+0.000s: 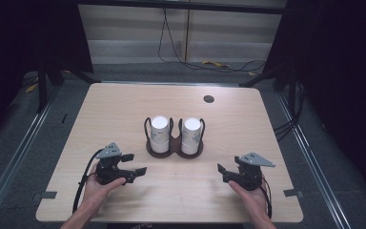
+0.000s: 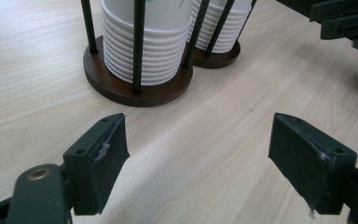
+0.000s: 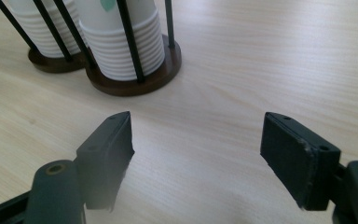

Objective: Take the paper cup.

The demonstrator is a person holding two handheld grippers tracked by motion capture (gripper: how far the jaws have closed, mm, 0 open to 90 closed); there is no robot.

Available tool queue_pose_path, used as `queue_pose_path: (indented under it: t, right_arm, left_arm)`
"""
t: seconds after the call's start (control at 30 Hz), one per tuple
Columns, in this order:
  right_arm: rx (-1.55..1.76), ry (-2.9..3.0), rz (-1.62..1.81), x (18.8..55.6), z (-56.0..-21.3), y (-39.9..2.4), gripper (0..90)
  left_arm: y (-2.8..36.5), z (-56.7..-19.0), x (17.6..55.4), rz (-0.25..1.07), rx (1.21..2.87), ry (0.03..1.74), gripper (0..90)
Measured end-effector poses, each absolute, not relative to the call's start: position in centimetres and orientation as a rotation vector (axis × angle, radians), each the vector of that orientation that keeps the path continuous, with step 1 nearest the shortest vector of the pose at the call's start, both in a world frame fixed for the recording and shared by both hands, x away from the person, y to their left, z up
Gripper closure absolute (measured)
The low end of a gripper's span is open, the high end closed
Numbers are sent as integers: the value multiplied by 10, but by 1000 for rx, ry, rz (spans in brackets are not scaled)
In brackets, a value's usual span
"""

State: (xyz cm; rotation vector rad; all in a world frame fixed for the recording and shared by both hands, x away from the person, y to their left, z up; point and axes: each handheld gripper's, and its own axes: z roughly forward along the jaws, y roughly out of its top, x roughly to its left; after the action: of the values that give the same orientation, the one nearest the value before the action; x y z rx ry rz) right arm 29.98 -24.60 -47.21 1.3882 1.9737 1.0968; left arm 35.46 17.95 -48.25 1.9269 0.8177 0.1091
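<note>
Two stacks of white paper cups, one on the left and one on the right, stand in a dark wooden holder with black wire posts at the table's middle. My left gripper rests low at the front left, open, with nothing between its jaws. My right gripper sits at the front right, also open and empty. In the left gripper view, the gripper faces the near cup stack and the holder base. In the right gripper view, the gripper faces its near stack.
The pale wooden table has a round cable hole at the back right. Small grey brackets sit at its front corners. Cables lie on the floor behind the table. Bare wood lies between each gripper and the holder.
</note>
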Motion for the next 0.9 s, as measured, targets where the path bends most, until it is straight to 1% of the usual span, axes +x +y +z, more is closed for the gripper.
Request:
queue_pose_path:
  t: [0.43,0.5,0.57,0.77,0.9]
  right_arm:
    - [1365,2020,1170,302,-473,-242,254]
    - [1365,2024,1175,302,-473,-241,254]
    - [1356,2031,1197,301,-473,-240,253]
    - [1354,2041,1217,299,-471,-238,252]
    - [1347,2104,1209,297,-473,-233,252]
  left_arm:
    - [176,-480,356,117,1932,815,195]
    - [176,-480,357,121,1936,811,190]
    - [176,-479,357,131,1945,810,165]
    - [177,-470,359,158,1911,810,166]
    - [172,-463,364,135,1888,807,164]
